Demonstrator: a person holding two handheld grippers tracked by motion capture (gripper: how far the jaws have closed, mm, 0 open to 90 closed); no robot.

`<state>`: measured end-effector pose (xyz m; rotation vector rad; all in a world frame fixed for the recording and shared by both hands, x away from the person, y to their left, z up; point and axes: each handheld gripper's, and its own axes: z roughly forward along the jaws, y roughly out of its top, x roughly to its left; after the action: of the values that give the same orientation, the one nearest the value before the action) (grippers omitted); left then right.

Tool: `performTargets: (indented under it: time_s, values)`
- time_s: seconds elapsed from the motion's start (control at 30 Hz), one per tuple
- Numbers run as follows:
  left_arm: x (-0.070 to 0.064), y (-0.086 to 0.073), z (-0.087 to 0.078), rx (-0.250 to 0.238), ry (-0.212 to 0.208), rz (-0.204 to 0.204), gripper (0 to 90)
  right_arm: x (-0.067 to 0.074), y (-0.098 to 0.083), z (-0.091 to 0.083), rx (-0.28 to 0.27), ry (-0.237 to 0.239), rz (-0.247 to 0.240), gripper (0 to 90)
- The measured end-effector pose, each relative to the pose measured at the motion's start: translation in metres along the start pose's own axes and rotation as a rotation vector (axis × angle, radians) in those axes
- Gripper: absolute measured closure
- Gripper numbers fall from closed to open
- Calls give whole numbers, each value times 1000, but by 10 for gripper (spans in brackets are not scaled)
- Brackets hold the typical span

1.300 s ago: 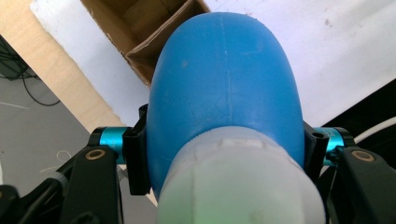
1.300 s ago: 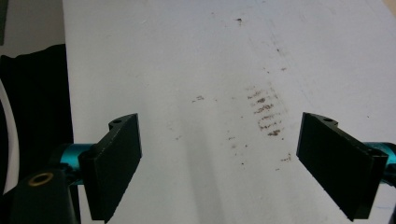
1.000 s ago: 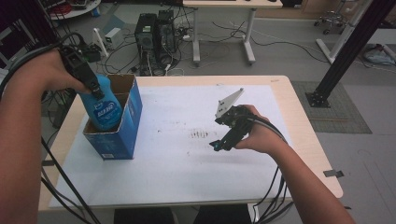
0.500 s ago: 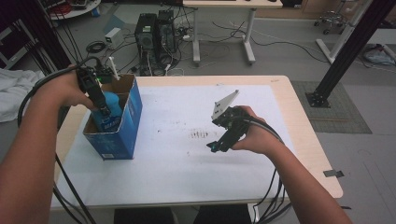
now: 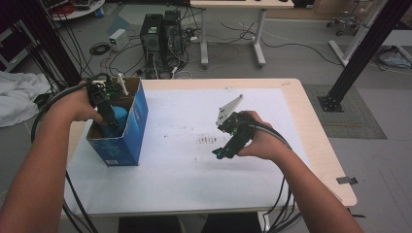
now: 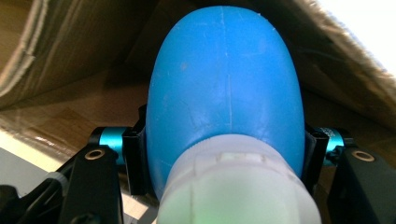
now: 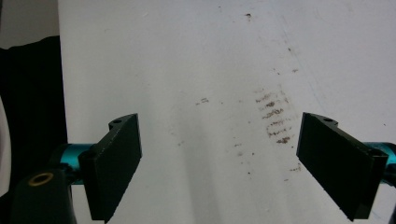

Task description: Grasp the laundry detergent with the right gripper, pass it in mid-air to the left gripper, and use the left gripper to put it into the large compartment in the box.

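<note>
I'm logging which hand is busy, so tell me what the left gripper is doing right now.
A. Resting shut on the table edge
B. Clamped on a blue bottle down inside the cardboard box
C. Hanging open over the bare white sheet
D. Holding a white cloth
B: in the left gripper view the jaws press both sides of the blue bottle, with the cardboard box walls around it; the left gripper reaches into that box.

Left tongs [image 5: 109, 124] angled steeply down, jaws seemingly clamped, fingertips hidden from above. Right tongs [image 5: 219, 153] hover low, jaws wide apart, forearm extended.
</note>
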<state>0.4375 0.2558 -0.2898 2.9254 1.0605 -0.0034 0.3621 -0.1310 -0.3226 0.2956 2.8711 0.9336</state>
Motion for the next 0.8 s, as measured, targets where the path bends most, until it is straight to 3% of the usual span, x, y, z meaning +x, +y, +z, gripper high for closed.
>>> performTargets:
  time_s: [0.1,0.17,0.5,0.8]
  values:
    - [0,-1,6,5,-1,6,381,0,1,2,5,1,-7,132]
    - [0,-2,6,-20,-4,7,380,0,1,3,6,3,-6,132]
    - [-1,-1,7,-7,-3,14,376,2,3,5,9,-5,-8,132]
    - [-3,0,2,-22,-2,22,318,5,3,3,16,-11,-3,132]
